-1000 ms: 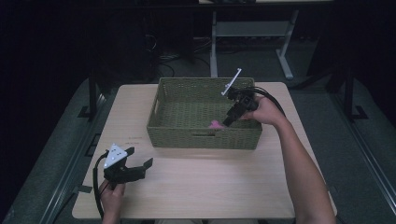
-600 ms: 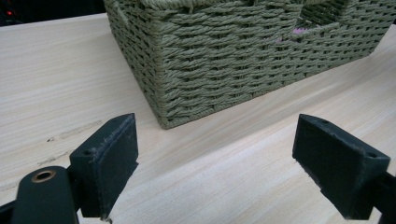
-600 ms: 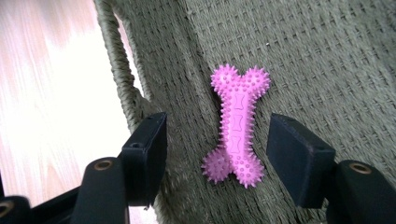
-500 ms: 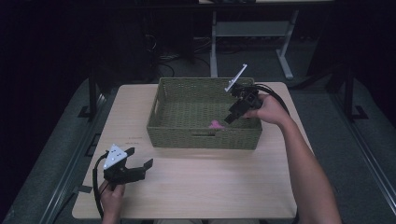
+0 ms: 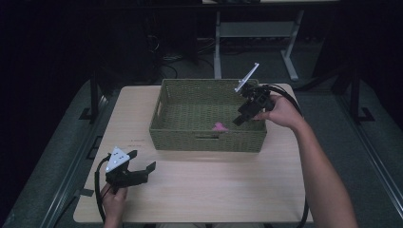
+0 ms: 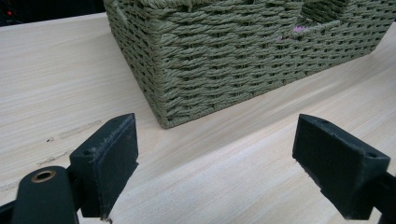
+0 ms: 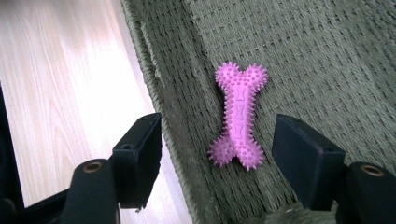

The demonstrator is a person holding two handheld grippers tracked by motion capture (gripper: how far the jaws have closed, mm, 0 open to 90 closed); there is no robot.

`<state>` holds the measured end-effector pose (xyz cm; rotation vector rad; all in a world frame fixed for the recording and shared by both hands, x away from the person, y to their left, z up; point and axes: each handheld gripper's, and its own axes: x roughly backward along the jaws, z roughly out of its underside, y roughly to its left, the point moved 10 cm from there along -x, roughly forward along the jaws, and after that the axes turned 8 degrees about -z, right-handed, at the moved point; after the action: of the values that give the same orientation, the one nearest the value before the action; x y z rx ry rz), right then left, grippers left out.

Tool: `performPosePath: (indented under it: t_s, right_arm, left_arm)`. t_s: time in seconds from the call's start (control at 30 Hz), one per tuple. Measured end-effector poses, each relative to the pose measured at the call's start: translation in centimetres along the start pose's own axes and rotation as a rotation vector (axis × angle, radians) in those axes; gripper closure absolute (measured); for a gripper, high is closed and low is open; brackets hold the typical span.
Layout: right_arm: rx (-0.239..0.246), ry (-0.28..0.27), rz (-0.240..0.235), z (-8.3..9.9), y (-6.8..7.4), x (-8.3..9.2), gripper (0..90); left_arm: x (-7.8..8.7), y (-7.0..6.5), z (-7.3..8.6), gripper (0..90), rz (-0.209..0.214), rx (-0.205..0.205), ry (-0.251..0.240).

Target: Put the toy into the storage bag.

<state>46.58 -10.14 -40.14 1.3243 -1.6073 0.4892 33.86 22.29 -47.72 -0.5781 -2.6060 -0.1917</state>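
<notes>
A pink spiky bone toy [image 7: 239, 116] lies flat on the floor of the green woven basket [image 5: 164, 102], near its front wall; it shows as a pink spot [image 5: 219, 127] in the high view. My right gripper [image 5: 239, 119] hangs above the basket's right part, pointing down at the toy. Its jaws have just been opening and stand apart, with the toy below them and untouched. My left gripper [image 5: 142, 160] rests low over the table at the front left, open, with nothing between its jaws. In the left gripper view the basket [image 6: 224, 51] stands just ahead.
The basket stands on a light wooden table [image 5: 214, 190], toward its far side. A black cable [image 5: 290, 97] loops from the right gripper along the table's right edge. Desk legs [image 5: 290, 64] and dark floor lie beyond the table.
The right gripper has risen and drawn back from the basket floor. The pink toy stays in the basket. The left gripper has not moved.
</notes>
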Motion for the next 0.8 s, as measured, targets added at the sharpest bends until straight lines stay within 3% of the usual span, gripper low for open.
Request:
performPosePath:
  t_s: [0.8]
  right_arm:
    - [-0.005,-0.036,0.023,1.8,1.3,2.1,26.5]
  left_arm:
    - [-0.1,0.0,0.0,13.8,-0.004,-0.004,0.000]
